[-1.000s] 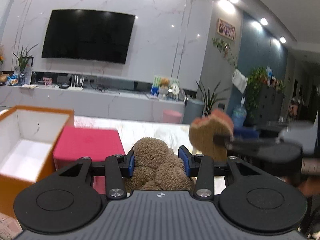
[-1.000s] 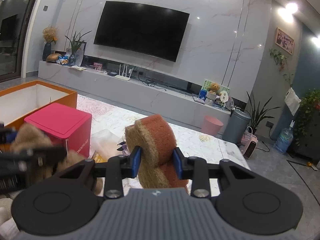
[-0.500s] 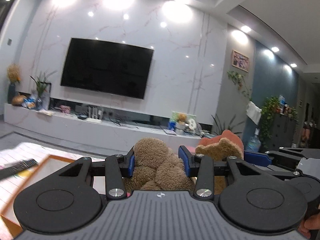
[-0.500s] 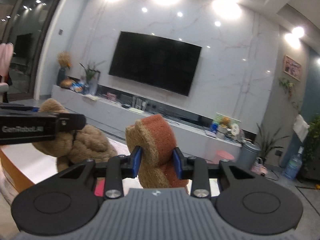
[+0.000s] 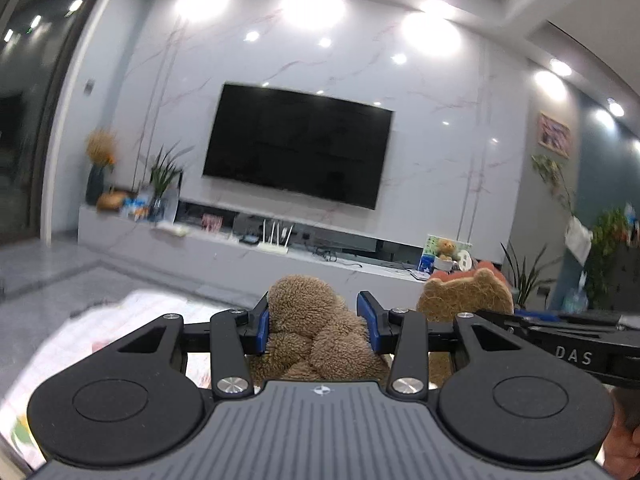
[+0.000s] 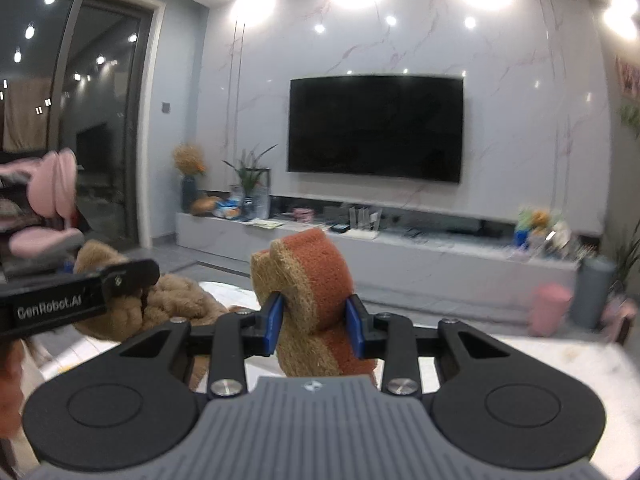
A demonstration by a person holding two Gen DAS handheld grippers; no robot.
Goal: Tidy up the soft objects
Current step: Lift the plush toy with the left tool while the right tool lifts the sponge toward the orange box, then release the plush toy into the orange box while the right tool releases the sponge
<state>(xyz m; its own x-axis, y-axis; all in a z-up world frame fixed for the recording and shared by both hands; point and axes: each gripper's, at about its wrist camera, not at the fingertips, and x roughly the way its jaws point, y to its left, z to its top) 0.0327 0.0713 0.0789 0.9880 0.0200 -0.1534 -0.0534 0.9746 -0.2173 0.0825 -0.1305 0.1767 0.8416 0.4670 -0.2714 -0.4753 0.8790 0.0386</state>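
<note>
The left gripper (image 5: pixel 318 322) clamps a brown plush (image 5: pixel 316 332) and the right gripper (image 6: pixel 314 322) pinches an orange sponge (image 6: pixel 316 276), each held aloft side by side facing the TV (image 5: pixel 296 144), likely for carrying both to storage together.

Both claw-mounted views toward television (image 5: pixel 298 151)

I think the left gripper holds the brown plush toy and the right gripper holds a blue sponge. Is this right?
Not quite. The sponge in the right gripper is orange and tan, not blue, as the right wrist view shows. The left gripper does hold the brown plush toy.
</note>
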